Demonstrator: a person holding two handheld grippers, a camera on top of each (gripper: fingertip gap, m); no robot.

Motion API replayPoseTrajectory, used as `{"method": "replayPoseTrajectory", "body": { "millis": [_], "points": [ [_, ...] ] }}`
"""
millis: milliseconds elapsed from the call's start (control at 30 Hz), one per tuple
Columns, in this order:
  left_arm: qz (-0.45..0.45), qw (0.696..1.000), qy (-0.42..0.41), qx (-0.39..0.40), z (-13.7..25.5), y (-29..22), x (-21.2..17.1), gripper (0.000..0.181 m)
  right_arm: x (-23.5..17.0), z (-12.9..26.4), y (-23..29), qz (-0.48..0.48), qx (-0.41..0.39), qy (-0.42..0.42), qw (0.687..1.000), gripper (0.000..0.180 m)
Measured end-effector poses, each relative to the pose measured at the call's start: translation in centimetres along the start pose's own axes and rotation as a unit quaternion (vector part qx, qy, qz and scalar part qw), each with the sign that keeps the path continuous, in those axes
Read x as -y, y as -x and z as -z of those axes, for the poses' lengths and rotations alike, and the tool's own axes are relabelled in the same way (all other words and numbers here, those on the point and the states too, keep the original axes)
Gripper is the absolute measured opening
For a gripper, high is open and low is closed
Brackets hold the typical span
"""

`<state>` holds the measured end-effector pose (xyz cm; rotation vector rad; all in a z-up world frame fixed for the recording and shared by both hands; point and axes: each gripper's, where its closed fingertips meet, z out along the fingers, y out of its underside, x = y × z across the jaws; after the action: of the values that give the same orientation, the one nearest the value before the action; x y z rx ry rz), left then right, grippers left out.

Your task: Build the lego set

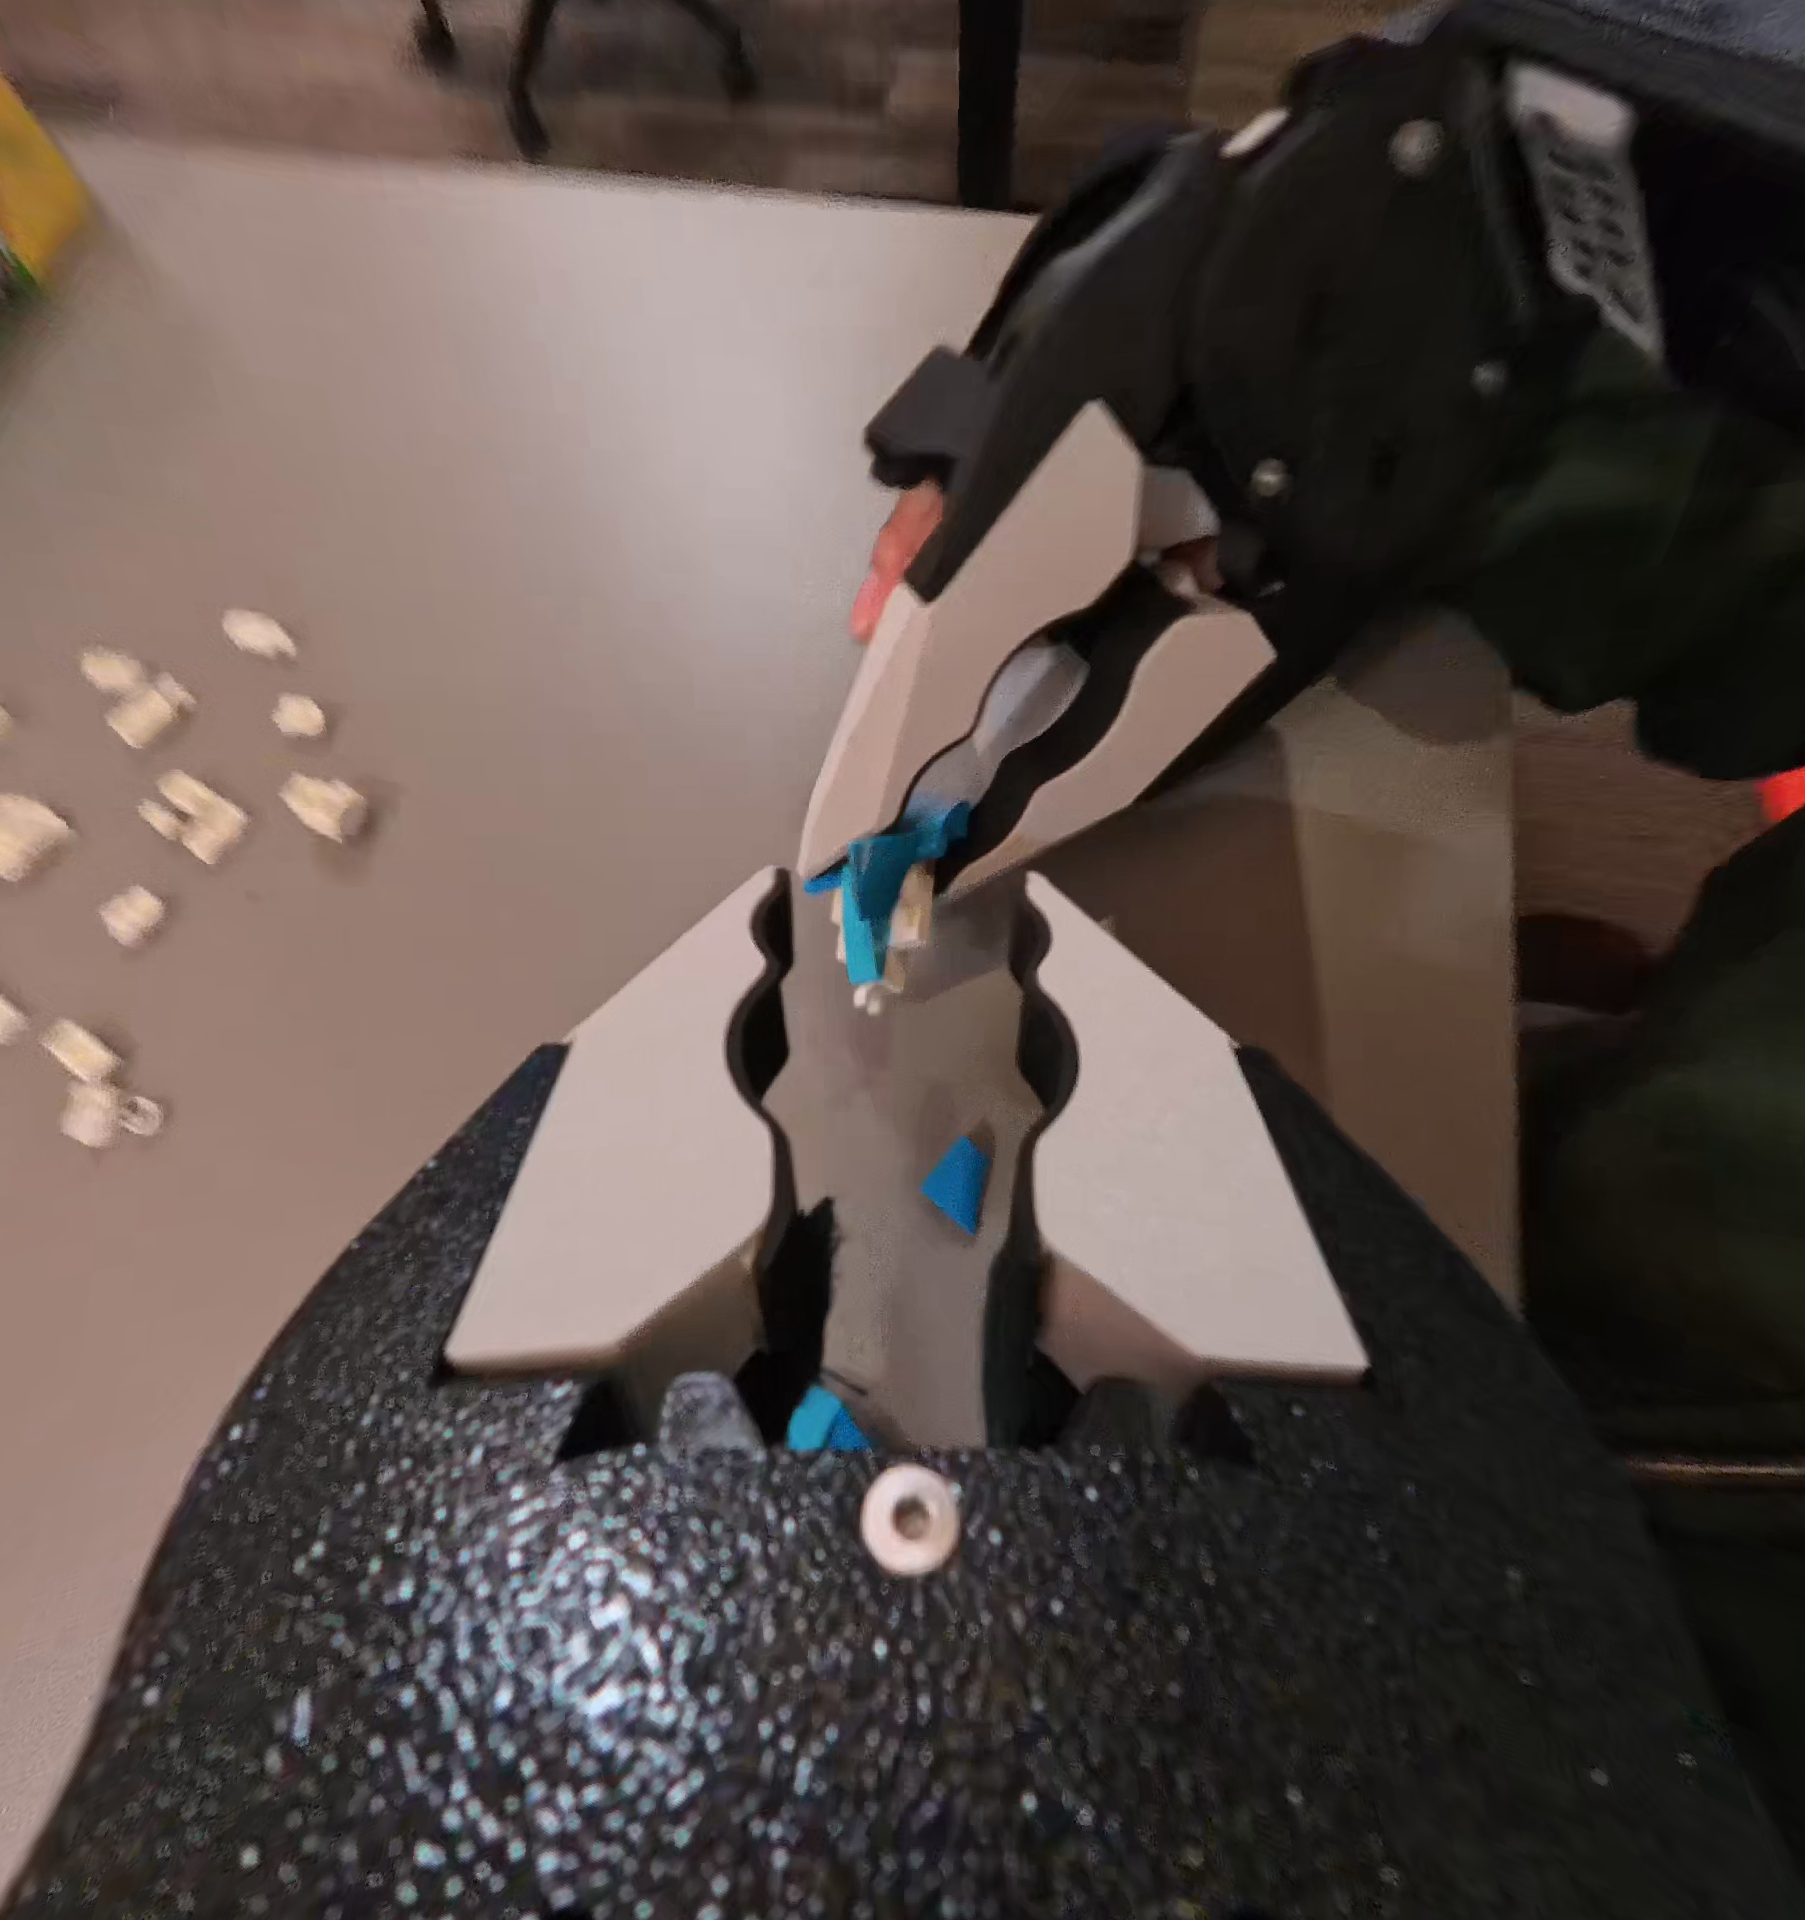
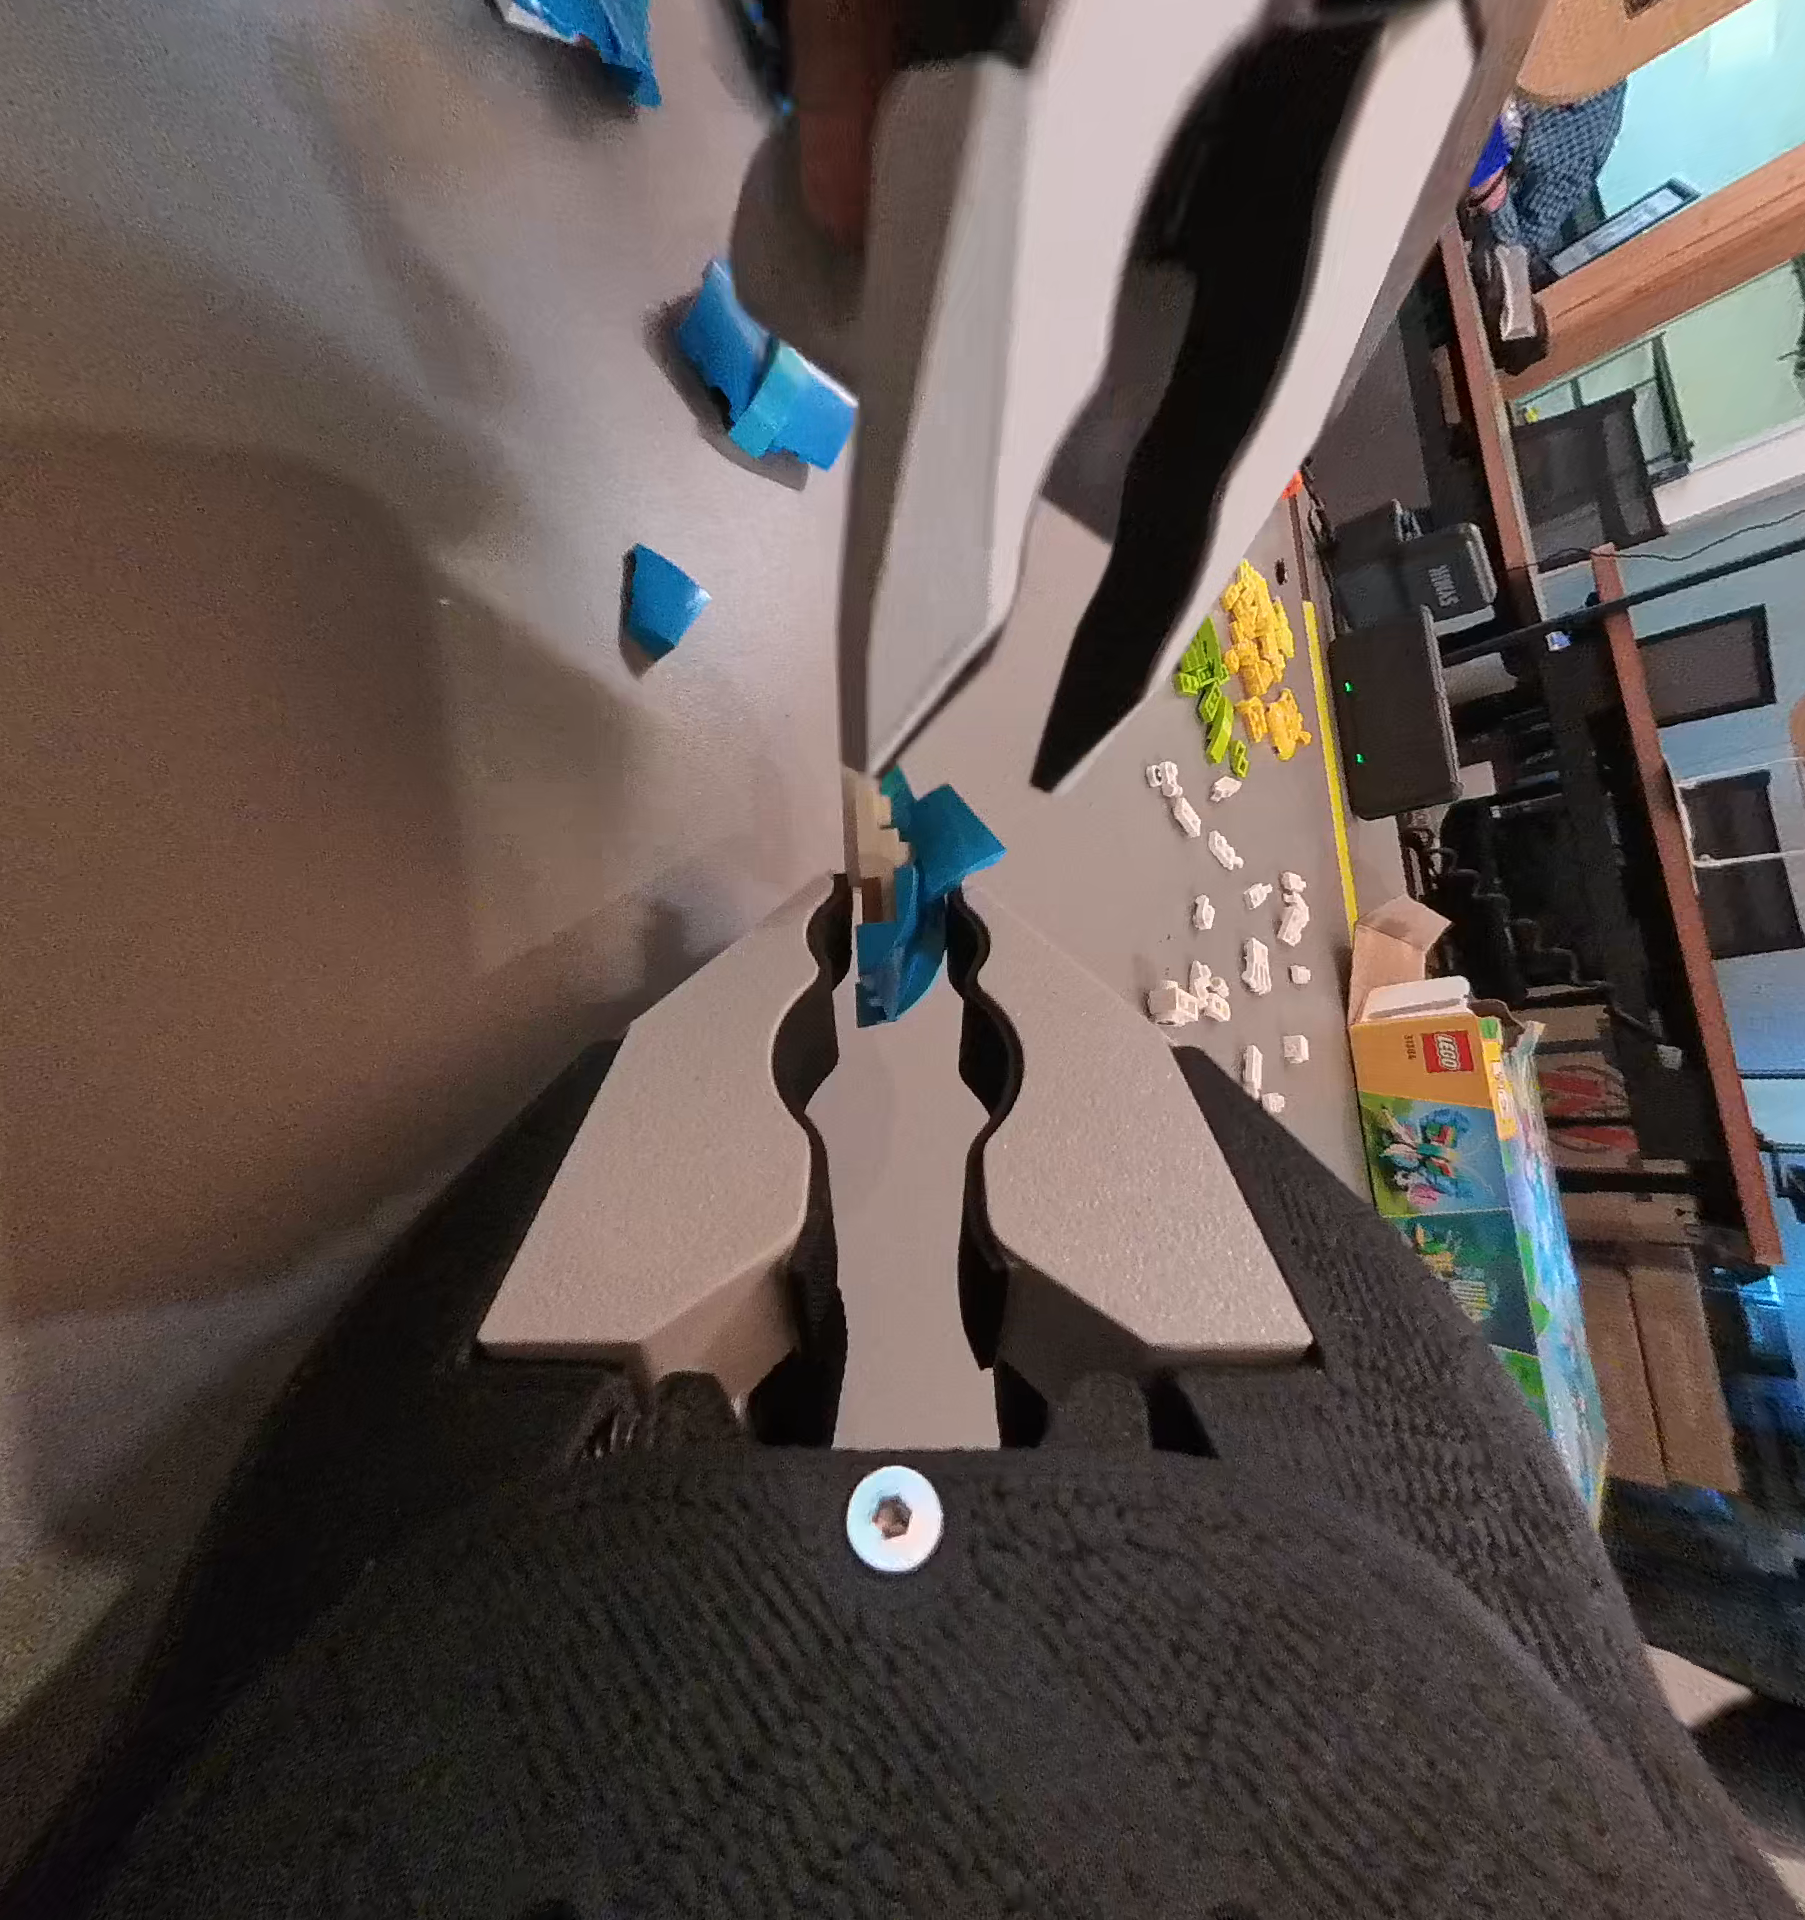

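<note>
Each gripper [image 2: 893,904] is showing grey wedge fingers [image 2: 669,1174], wavy black pads, a textured black body and a silver screw [image 2: 894,1519].

Grey surface [image 2: 254,727] underneath it all. Off its far edge, a black box [image 2: 1391,717] showing small green lights, dark shelving [image 2: 1604,831] behind, a person [image 2: 1558,156] away in the background.

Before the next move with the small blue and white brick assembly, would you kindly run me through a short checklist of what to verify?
1. Right gripper clamps the small blue and white brick assembly: ok.
2. Left gripper open, empty: ok.
3. Left gripper's fingertips touching the assembly: cannot tell.
4. Loose blue curved pieces within view on the grey table: ok.
5. White bricks lie apart from the yellow and green bricks: ok.
6. Left wrist view sharp: not ok, blurred.
</note>
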<state>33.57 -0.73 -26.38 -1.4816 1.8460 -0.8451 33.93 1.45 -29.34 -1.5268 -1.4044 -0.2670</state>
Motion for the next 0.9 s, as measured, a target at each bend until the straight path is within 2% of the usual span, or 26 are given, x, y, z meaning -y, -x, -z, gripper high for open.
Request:
{"method": "replayPoseTrajectory", "body": {
  "millis": [33,100,200,267,367,533,900],
  "points": [
    [-0.049,0.998,-0.018,0.018,0.1,-0.3,0.2,0.042,0.0,0.0,0.0,-0.003,0.001,0.0,1.0,0.016],
    [-0.151,0.986,-0.032,0.068,0.1,-0.6,0.0,0.047,0.0,0.0,0.0,-0.011,0.004,-0.001,1.0,0.016],
    [-0.277,0.951,-0.009,0.134,-0.3,-0.4,-1.1,0.052,0.1,0.1,-0.1,-0.023,0.007,-0.006,1.0,0.016],
    [-0.343,0.924,-0.006,0.167,-0.5,-0.3,-1.1,0.053,0.1,0.1,-0.1,-0.029,0.009,-0.008,0.999,0.016],
    [-0.395,0.897,-0.012,0.196,-0.9,-0.3,-0.7,0.053,0.1,0.0,0.0,-0.032,0.012,-0.008,0.999,0.016],
    [-0.412,0.888,0.005,0.203,-1.6,0.1,-1.0,0.047,0.3,0.0,0.0,-0.036,0.015,-0.012,0.999,0.016],
    [-0.401,0.893,0.006,0.204,-1.9,0.4,-1.3,0.026,0.4,0.1,0.1,-0.042,0.018,-0.015,0.999,0.016]
  ]
}}
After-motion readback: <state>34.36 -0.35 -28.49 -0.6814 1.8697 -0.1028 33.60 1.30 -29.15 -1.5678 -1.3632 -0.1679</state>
